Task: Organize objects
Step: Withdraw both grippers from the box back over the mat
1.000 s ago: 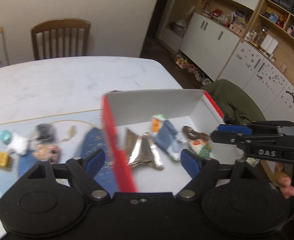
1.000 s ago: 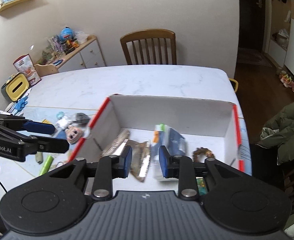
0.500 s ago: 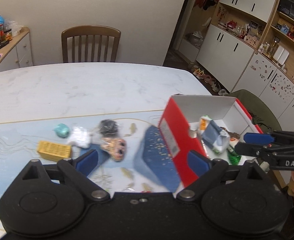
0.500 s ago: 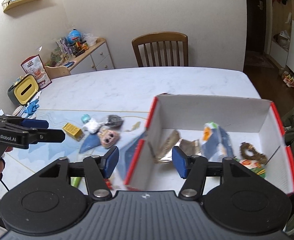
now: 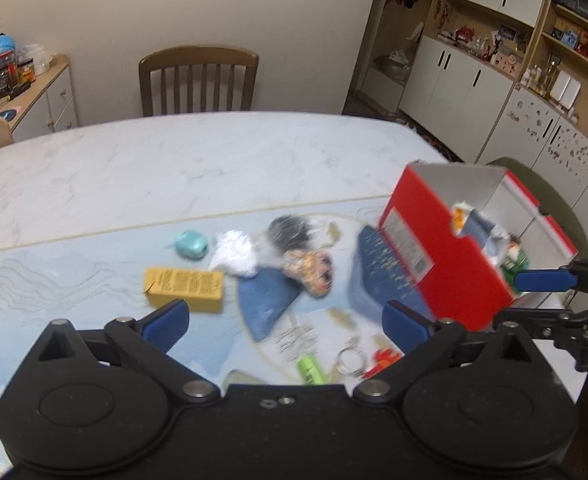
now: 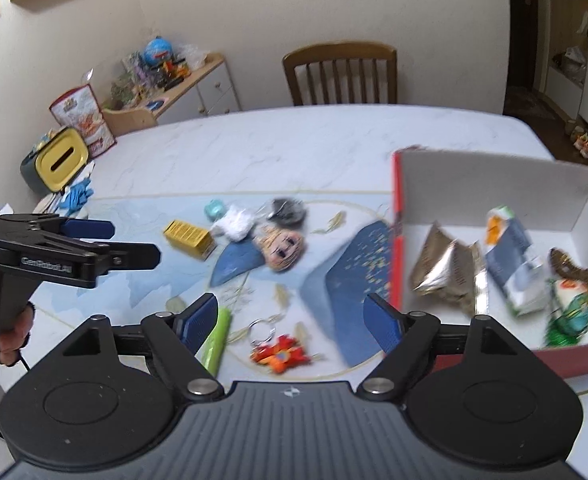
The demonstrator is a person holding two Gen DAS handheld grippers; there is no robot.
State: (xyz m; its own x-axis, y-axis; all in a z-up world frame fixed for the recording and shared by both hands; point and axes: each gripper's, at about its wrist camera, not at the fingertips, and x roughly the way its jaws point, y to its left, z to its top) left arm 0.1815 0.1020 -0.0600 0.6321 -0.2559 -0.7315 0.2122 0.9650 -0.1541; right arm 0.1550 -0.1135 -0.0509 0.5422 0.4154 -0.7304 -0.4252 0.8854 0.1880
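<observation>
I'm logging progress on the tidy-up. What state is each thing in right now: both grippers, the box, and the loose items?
left gripper: open, empty.
right gripper: open, empty.
red box: open, no lid on, partly filled.
foil packet: in the box, crumpled.
blue-and-white pouch: in the box.
yellow box: on the mat, outside.
doll head: on the mat, outside.
green tube: on the mat, lying flat.
orange keychain: on the mat, outside.

Glossy red cardboard box (image 6: 493, 184), crinkled foil packet (image 6: 441, 276), marble-look table (image 6: 313, 140).
</observation>
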